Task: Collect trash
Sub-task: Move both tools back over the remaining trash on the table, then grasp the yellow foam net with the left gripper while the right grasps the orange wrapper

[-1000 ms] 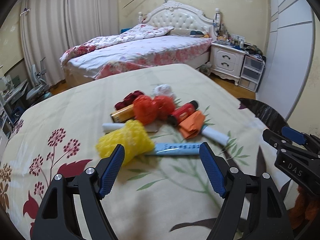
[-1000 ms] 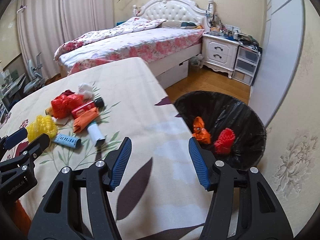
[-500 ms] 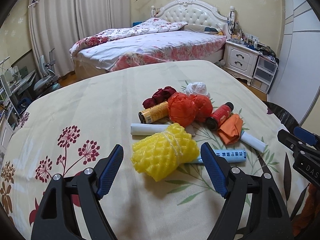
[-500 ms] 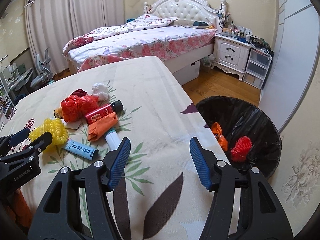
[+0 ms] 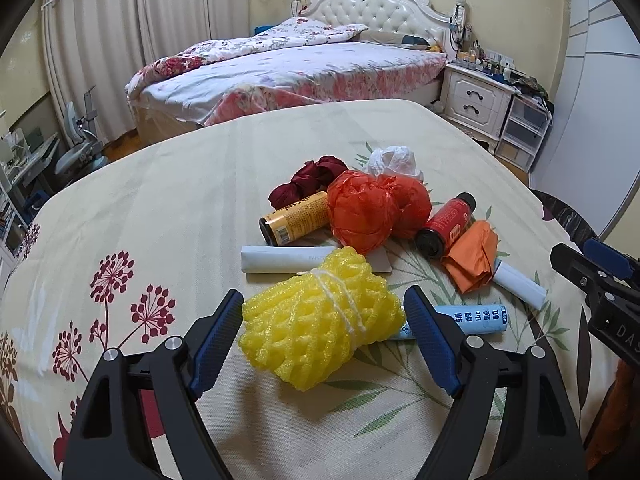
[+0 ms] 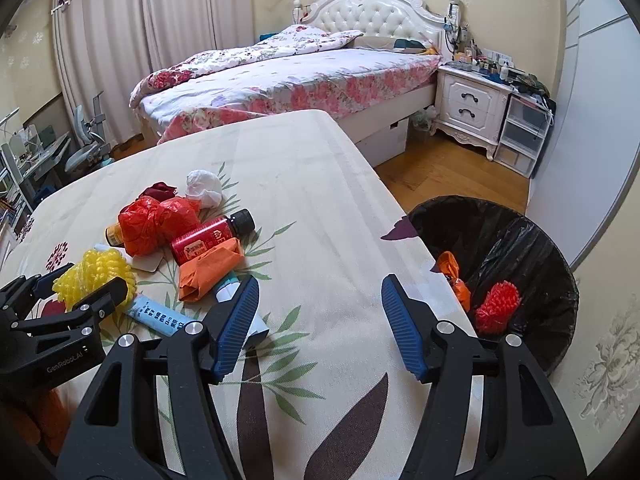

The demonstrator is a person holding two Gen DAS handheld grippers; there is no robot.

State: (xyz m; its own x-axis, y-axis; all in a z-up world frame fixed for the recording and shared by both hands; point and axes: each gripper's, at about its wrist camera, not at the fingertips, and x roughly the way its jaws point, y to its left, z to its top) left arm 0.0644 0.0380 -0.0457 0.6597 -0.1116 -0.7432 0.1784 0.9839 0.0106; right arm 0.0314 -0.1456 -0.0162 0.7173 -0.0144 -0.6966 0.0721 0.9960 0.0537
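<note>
So the left gripper (image 5: 323, 332) had its jaws around the yellow foam net (image 5: 320, 322) on the tablecloth (image 5: 168, 216) and they were closing, pads right beside it but I couldn't tell if they touched. The right gripper (image 6: 316, 322) hung half open over bare cloth, nothing in it, left pad just beside the white tube (image 6: 256, 326). The rest of the trash pile sat behind the net; the bin (image 6: 532, 240) was off the table's right edge, red net (image 6: 498, 306) inside
</note>
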